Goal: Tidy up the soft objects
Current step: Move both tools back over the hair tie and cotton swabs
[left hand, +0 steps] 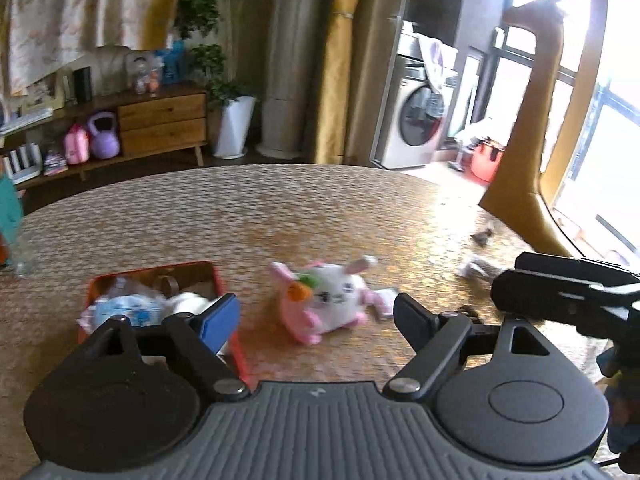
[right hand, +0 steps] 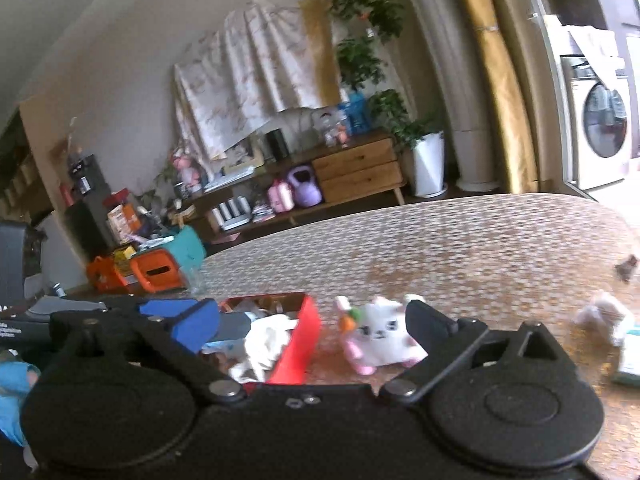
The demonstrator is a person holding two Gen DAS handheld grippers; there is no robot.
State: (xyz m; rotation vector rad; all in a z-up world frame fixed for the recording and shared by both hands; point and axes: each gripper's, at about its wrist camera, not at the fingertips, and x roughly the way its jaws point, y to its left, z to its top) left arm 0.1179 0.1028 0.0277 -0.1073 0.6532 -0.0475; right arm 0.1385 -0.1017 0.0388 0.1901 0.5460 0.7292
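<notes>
A white and pink plush rabbit (left hand: 328,300) holding a carrot lies on the round patterned table (left hand: 280,208), just right of a red open box (left hand: 216,276) that holds soft items. My left gripper (left hand: 316,316) is open and empty, hovering just in front of the rabbit. In the right wrist view the rabbit (right hand: 380,334) lies beside the red box (right hand: 300,344), and my right gripper (right hand: 312,326) is open and empty near both. The right gripper body also shows in the left wrist view (left hand: 568,292).
A small grey-white plush (right hand: 604,314) and a dark small toy (right hand: 626,266) lie on the table at the right, also in the left wrist view (left hand: 478,270). A tall giraffe toy (left hand: 532,120) stands beyond the table's right edge. A wooden sideboard (left hand: 160,124) stands behind.
</notes>
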